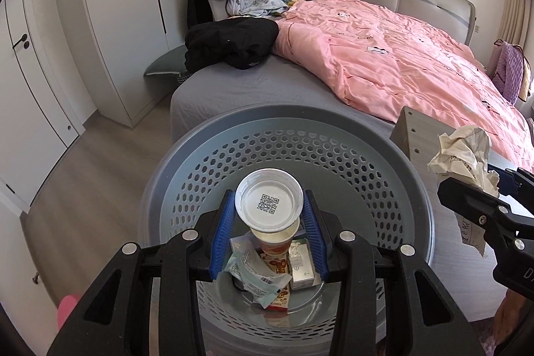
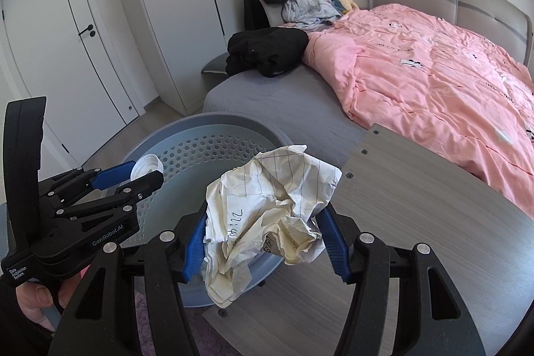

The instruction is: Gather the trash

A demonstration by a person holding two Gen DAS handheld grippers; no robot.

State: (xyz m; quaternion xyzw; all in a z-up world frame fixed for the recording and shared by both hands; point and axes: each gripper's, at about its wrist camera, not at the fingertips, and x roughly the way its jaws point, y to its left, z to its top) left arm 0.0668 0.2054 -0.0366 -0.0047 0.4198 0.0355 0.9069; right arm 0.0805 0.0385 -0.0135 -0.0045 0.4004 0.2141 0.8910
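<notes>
Your left gripper (image 1: 269,224) had its blue ribbed pads part-way apart and pressed on either side of a white-bottomed paper cup (image 1: 269,206), held upside down so its base with a printed square code faced the camera; the cup's cream and red wall ran down between the fingers. Directly beneath it lay the round grey perforated plastic basket (image 1: 333,155), and on the basket's floor, at six o'clock from the cup, sat a pile of wrappers and a small white carton (image 1: 302,266). Your right gripper (image 2: 263,232) was also part-way open, its blue pads (image 2: 195,242) clamped on a crumpled ball of lined, handwritten paper (image 2: 267,206). In the right wrist view that ball hung over the basket's near rim and the edge of a grey wood-grain tabletop (image 2: 417,206), which spread toward four o'clock. At nine o'clock in that view your left gripper showed with the cup over the basket, and your hand (image 2: 36,302) gripped its black handle at the lower left. Beyond the basket, at twelve to two o'clock, stood a bed with a grey sheet (image 1: 233,89), a rumpled pink duvet (image 1: 383,55) and a heap of black clothing (image 1: 230,45) at its near corner. White wardrobe doors (image 1: 116,22) filled the wall at ten o'clock.
</notes>
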